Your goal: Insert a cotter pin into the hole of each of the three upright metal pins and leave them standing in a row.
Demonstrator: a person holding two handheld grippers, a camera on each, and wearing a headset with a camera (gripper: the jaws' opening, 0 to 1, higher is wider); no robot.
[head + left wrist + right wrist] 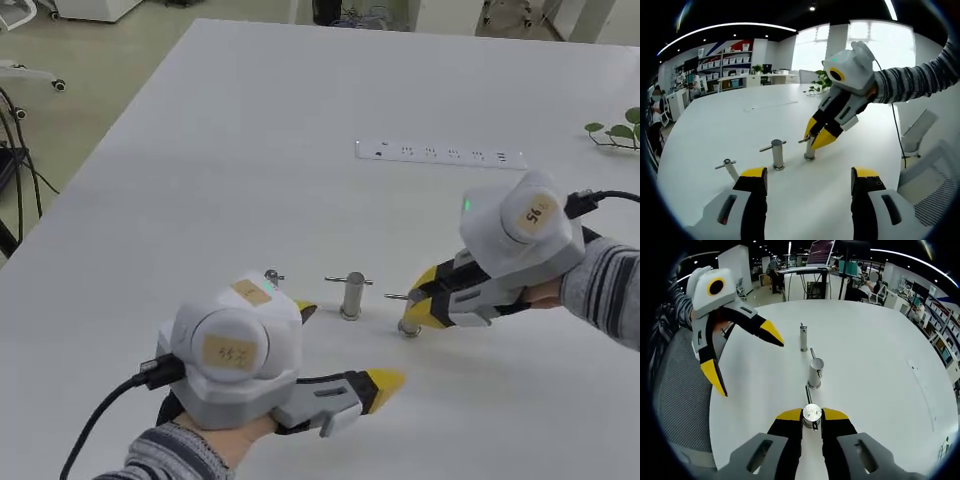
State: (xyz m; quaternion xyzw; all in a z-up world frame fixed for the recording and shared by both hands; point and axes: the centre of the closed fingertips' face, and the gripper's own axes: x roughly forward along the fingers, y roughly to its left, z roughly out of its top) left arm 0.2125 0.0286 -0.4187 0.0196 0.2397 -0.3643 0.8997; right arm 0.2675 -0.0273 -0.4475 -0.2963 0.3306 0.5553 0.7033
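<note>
Head view: three metal pins stood upright in a left-to-right row on the white table, their long axes vertical. The right gripper was clenched around the right-hand pin, its jaws pressed to either side of the upper end. The left gripper was held released nearer the person, jaws spread wide. It sat in front of the left-hand pin and the middle pin, touching neither. A cotter pin lay level through the head of each metal pin, crosswise to the shaft. The middle cotter pin stuck out on both sides, and the right cotter pin pointed left toward the middle pin. Right gripper view had the row running straight away from the jaws. A power strip lay well beyond
</note>
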